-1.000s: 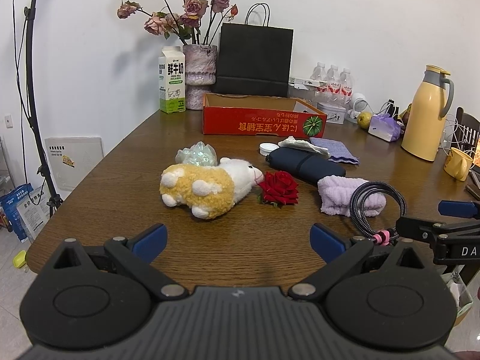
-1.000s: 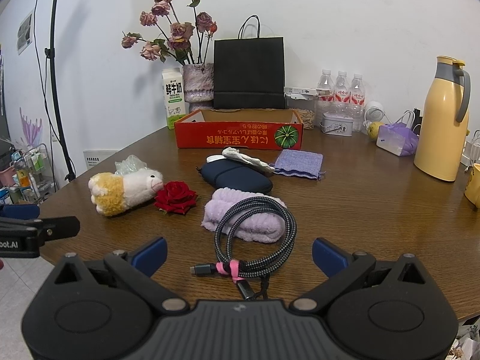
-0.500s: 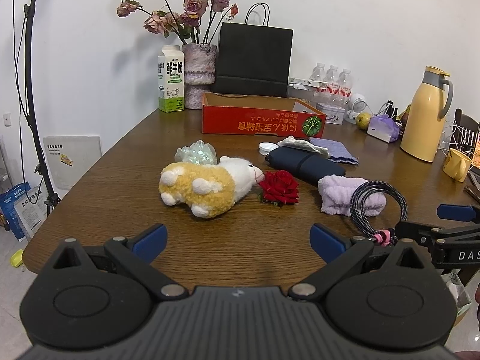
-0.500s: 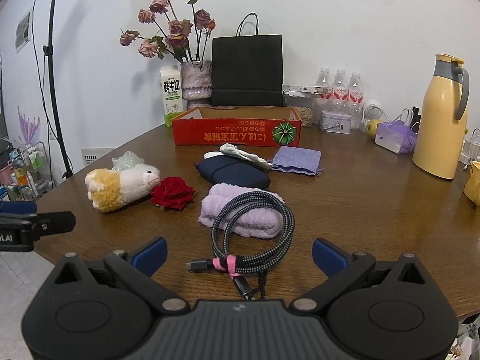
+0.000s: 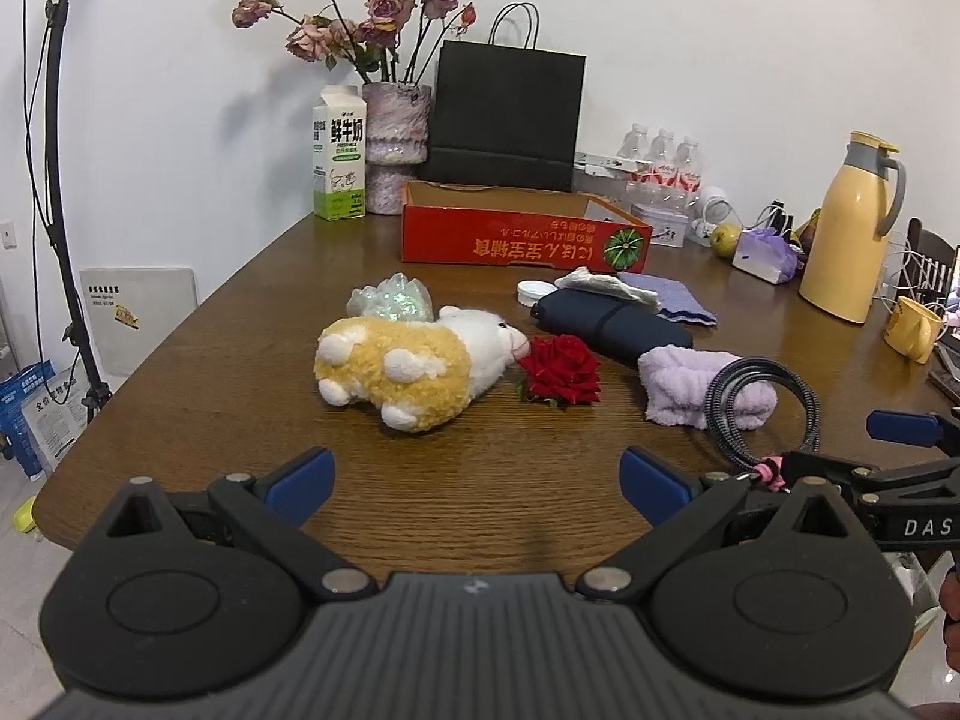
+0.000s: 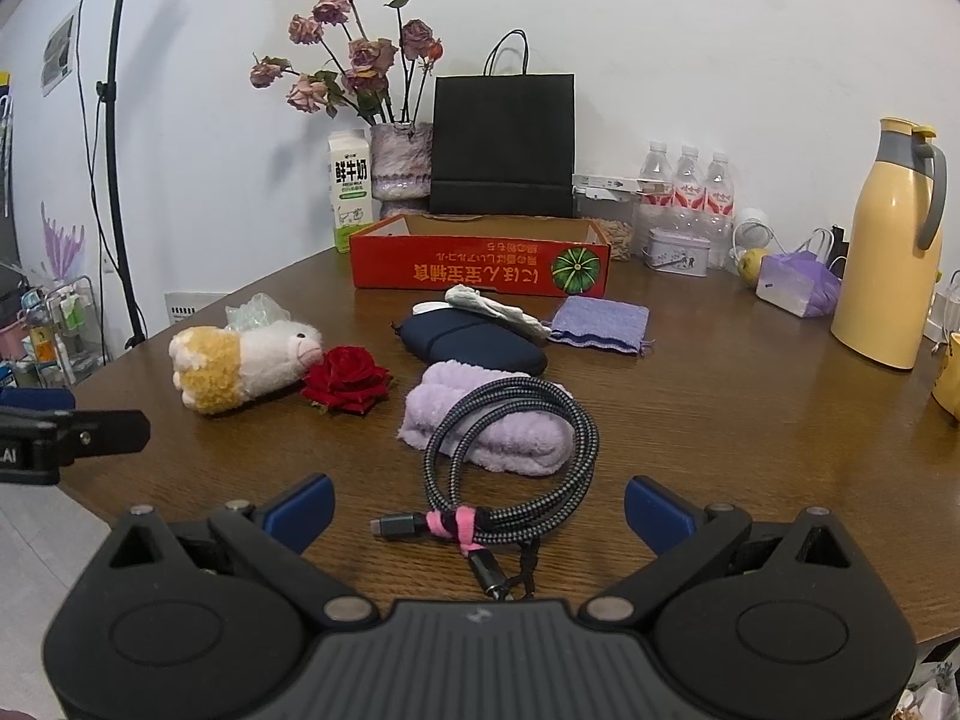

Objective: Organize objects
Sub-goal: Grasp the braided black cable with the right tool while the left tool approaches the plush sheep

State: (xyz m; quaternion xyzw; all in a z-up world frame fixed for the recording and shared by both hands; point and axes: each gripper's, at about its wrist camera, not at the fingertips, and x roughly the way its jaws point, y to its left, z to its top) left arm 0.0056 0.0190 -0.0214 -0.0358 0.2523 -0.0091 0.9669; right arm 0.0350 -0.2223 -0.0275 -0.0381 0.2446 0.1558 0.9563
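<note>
On the brown table lie a yellow-and-white plush sheep (image 5: 408, 369) (image 6: 240, 360), a red rose (image 5: 561, 369) (image 6: 348, 378), a lilac towel roll (image 5: 690, 387) (image 6: 486, 420), a coiled braided cable (image 6: 516, 462) (image 5: 780, 402) with a pink tie, a dark blue pouch (image 5: 606, 324) (image 6: 474, 342), a purple cloth (image 6: 600, 321) and a crinkly clear bag (image 5: 390, 300). An open red cardboard box (image 5: 522, 237) (image 6: 480, 261) stands behind them. My left gripper (image 5: 474, 474) is open and empty before the sheep. My right gripper (image 6: 477, 504) is open and empty, its jaws either side of the cable's tied end.
At the back stand a milk carton (image 5: 339, 162), a vase of dried roses (image 5: 396, 147), a black paper bag (image 5: 507, 120) and water bottles (image 6: 684, 192). A yellow thermos (image 6: 894, 246) and a yellow mug (image 5: 915, 330) are at the right. A light stand (image 5: 66, 180) rises left of the table.
Both grippers have moved slightly forward toward the objects; the cable sits closer between the right jaws. Nothing on the table has moved.
</note>
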